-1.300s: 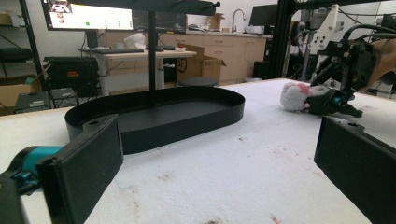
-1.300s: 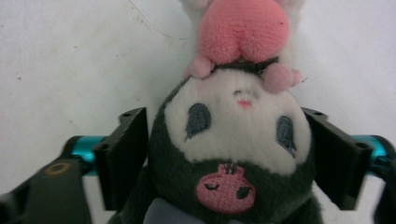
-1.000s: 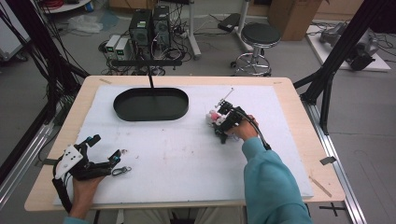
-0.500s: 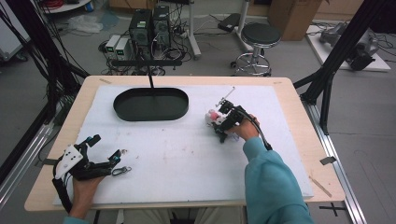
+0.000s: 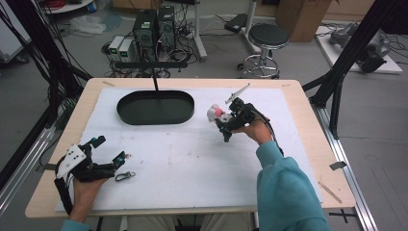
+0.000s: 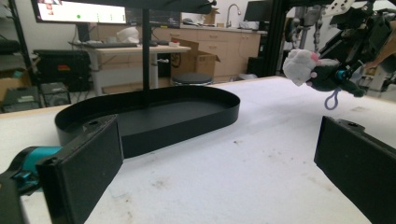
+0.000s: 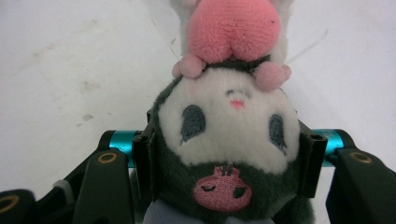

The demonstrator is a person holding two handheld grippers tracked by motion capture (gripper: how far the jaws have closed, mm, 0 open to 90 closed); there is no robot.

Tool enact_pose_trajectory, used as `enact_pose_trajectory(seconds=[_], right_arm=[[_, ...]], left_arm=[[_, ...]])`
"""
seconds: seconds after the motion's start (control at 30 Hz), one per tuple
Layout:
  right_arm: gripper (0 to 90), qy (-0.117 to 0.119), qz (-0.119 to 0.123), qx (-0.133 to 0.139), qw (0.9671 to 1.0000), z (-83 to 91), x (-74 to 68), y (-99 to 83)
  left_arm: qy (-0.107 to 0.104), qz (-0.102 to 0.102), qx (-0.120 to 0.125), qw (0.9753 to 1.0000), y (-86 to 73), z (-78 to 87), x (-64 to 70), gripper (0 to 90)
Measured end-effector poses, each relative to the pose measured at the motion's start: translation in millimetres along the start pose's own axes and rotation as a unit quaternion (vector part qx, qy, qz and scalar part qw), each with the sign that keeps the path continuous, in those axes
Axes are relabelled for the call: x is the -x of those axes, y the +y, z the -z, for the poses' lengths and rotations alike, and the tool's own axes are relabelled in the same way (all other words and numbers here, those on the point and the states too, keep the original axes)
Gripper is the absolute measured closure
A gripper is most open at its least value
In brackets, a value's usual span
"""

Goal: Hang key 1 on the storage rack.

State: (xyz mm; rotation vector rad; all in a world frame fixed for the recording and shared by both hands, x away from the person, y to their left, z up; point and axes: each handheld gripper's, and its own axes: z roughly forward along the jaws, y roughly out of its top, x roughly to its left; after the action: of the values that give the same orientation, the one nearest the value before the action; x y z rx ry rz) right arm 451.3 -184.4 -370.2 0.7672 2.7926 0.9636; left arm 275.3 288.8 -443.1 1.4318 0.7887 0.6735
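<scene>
White padded bench [image 5: 192, 159] on a wooden frame, lab clutter and a stool behind.

Item 1 — plush toy [image 5: 214, 113]: small, dark grey and white with a pink part, a light loop hanging under it in the left gripper view. Clamped by the head between the jaws of the right tool [image 5: 225, 121], held above the bench to the right of the tray and apart from it.

Item 2 — black oval tray [image 5: 155, 107]: shallow wall, nothing in it, a thin black post rising at its far edge.

Item 3 — left tool [image 5: 113, 161]: jaws wide apart on nothing, resting low at the near left corner of the bench. A small metal clasp [image 5: 124, 176] lies just beside its tips.

Risks, as judged: the grip sits on soft stuffing, so the toy may squirm or twist out if the hand turns quickly. The dangling loop could snag on the tray wall or the post. Released too high, the toy may bounce over the low wall — or land on its rim and roll off.
</scene>
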Motion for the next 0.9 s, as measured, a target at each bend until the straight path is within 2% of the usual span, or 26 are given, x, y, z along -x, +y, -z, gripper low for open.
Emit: enact_pose_trajectory(seconds=[0.17,0.27,0.4,0.47,0.53,0.57,0.6,0.67,0.7,0.73,0.77,0.8,0.9], right_arm=[[41.4,0.014,0.017,0.022,0.9995,7.8,-7.8,2.9],[41.4,0.025,0.03,0.036,0.9986,11.3,-12.9,4.7],[41.2,0.04,0.053,0.056,0.9962,14.4,-22.0,8.1],[41.3,0.043,0.055,0.059,0.9958,15.4,-24.0,8.8],[41.2,0.051,0.07,0.072,0.9936,18.9,-28.9,11.4],[41.2,0.051,0.07,0.072,0.9936,18.9,-28.9,11.4],[41.3,0.055,0.079,0.081,0.992,21.5,-32.5,13.3],[41.3,0.057,0.082,0.084,0.9914,22.8,-34.5,14.1],[41.2,0.061,0.091,0.089,0.99,24.7,-38.0,15.9],[41.3,0.061,0.094,0.092,0.9895,25.5,-40.4,16.5],[41.3,0.061,0.094,0.092,0.9895,25.5,-40.4,16.5],[41.3,0.065,0.103,0.096,0.9879,26.3,-44.8,17.6],[41.2,0.069,0.114,0.099,0.9861,27.5,-51.4,19.3]], left_arm=[[-0.019,0.006,-0.012,0.9997,11.3,-5.0,-1.5,1.7],[-0.036,0.002,-0.02,0.9991,20.9,-9.9,-0.7,1.7],[-0.065,-0.004,-0.031,0.9974,37.4,-19.9,-0.6,1.7],[-0.08,-0.006,-0.035,0.9962,46.9,-26.6,-0.1,1.7],[-0.095,-0.011,-0.038,0.9947,56.3,-33.4,0.7,1.7],[-0.101,-0.014,-0.042,0.9939,60.6,-36.9,1.7,1.7],[-0.107,-0.021,-0.05,0.9927,64.9,-40.7,2.6,1.7],[-0.117,-0.037,-0.06,0.9906,72.4,-47.8,5.4,1.7],[-0.126,-0.054,-0.069,0.9882,79.2,-54.6,8.4,1.7],[-0.126,-0.054,-0.069,0.9882,79.2,-54.6,8.4,1.7],[-0.131,-0.058,-0.071,0.9872,82.1,-57.4,9.9,1.7],[-0.134,-0.062,-0.073,0.9863,85.0,-60.2,11.0,1.7],[-0.154,-0.07,-0.081,0.9823,92.6,-68.5,15.2,1.7]])
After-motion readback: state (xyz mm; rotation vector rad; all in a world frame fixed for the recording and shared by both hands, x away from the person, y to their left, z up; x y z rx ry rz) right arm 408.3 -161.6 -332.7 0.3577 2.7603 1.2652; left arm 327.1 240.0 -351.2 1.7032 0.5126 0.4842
